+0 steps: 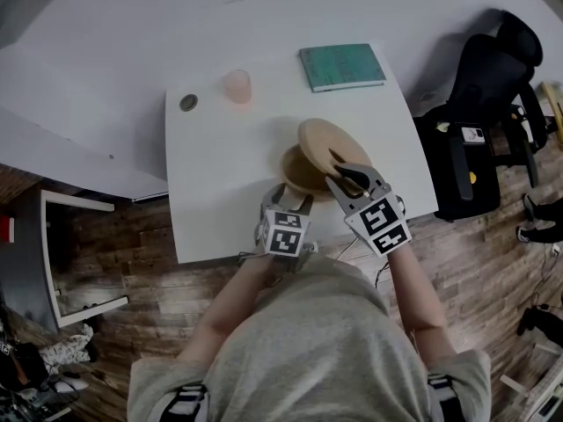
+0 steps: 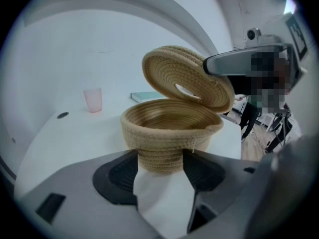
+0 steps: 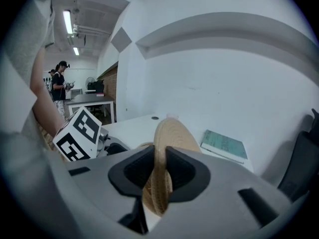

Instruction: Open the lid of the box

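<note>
A round woven box [image 1: 299, 176] stands near the front edge of the white table [image 1: 220, 174]. My left gripper [image 1: 290, 202] is shut on the narrow base of the box [image 2: 169, 128], a pad pressing on each side. The woven lid [image 1: 327, 141] is lifted off the rim and tilted up over the box's right side. My right gripper [image 1: 349, 172] is shut on the lid's edge; in the right gripper view the lid [image 3: 167, 133] stands on edge between the two pads. In the left gripper view the lid [image 2: 187, 78] hangs above the open bowl, held by the right gripper [image 2: 239, 63].
A teal book [image 1: 341, 66], a pink cup [image 1: 237, 86] and a small dark disc [image 1: 188, 103] sit at the table's far side. A black chair with bags [image 1: 479, 121] stands to the right. A person [image 3: 62, 78] stands in the background.
</note>
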Demonstrator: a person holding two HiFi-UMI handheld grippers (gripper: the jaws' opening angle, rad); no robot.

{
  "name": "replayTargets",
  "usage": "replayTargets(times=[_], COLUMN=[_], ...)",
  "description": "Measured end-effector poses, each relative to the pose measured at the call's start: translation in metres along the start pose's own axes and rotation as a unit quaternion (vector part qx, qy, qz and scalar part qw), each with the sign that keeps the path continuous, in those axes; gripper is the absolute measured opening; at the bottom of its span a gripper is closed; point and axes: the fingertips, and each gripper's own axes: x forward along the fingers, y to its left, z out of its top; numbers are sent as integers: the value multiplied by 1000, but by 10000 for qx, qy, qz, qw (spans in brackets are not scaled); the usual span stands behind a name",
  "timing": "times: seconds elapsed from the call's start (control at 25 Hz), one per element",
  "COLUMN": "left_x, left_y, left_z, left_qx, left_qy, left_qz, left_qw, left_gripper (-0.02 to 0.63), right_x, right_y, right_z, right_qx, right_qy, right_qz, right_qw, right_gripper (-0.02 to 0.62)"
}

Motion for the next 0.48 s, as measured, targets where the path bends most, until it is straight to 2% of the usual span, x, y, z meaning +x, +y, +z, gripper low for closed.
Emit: replayTargets(times=[0.36, 0.48], left_x=[0, 0], left_y=[0, -1], left_z=[1, 1], left_qx=[25, 45], left_qy=[-46, -17], left_qz=[19, -1], left_qw=[10000, 10000], left_gripper=[265, 265], right_x=[-22, -27], right_y=[-35, -42], right_z=[5, 6], right_qx=[1054, 1247], right_qy=[-585, -700], right_qz=[-418, -530], right_qw=[9918, 9883], right_gripper=[77, 77])
